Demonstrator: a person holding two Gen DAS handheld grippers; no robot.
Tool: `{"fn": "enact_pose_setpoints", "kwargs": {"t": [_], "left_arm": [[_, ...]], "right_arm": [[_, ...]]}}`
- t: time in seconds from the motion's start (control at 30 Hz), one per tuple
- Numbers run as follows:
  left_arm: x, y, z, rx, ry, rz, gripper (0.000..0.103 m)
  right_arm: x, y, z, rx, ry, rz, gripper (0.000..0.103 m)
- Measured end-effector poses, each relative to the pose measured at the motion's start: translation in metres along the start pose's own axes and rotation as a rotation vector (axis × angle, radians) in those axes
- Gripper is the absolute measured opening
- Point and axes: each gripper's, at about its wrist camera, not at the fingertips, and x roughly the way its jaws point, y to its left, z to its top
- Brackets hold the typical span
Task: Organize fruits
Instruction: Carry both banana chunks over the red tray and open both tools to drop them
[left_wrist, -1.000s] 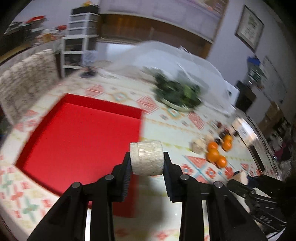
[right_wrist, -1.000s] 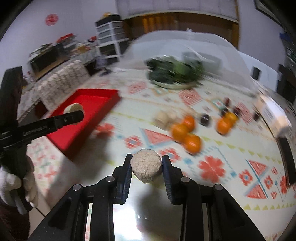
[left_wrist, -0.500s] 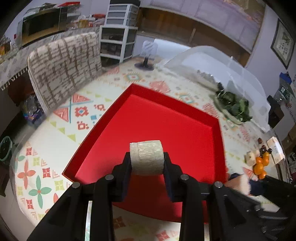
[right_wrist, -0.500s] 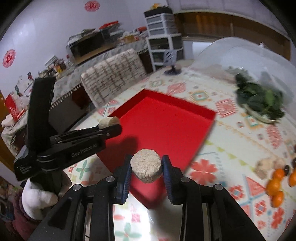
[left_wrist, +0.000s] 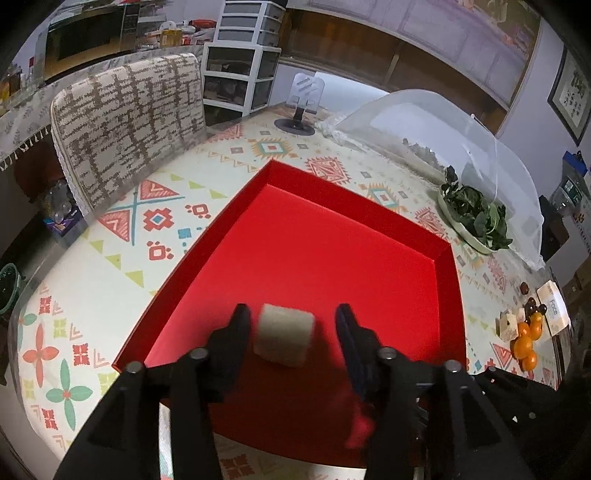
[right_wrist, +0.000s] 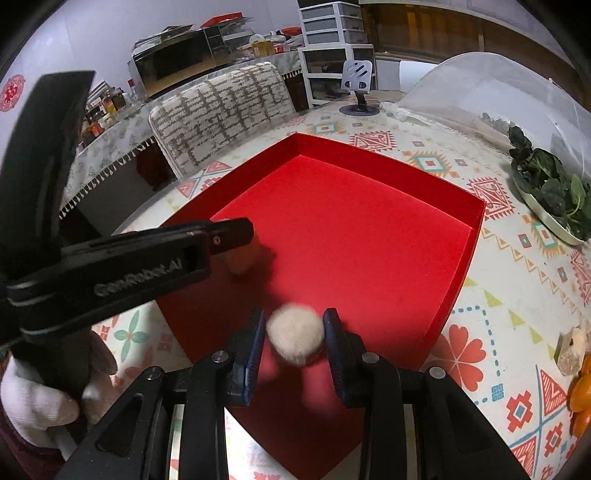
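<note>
Jaws of both grippers have just opened, freeing pale fibrous cylinders (left_wrist: 283, 339) (right_wrist: 295, 334) over red tray (left_wrist: 332, 229).

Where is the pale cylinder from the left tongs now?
In the left wrist view the pale cylinder sits loose between the just-opened left tongs, over the red tray's near edge.

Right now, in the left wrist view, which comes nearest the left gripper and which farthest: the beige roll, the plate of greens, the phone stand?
From the left gripper:
1. Beige roll, between its fingers, over the red tray.
2. Plate of greens, right.
3. Phone stand, the table's far edge.
</note>
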Motion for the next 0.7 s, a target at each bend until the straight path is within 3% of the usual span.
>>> {"fn": "enact_pose_setpoints", "kwargs": {"t": [0.33, 0.7], "left_arm": [[-0.031, -0.016, -0.002, 0.005, -0.069, 0.001, 0.064], [-0.058, -0.117, -0.035, 0.239, -0.140, 0.008, 0.077]], "right_arm": [[-0.041, -0.012, -0.006, 0.044, -0.099, 0.019, 0.055], [-0.119, -0.082, -0.059, 0.194, -0.195, -0.065, 0.058]]}}
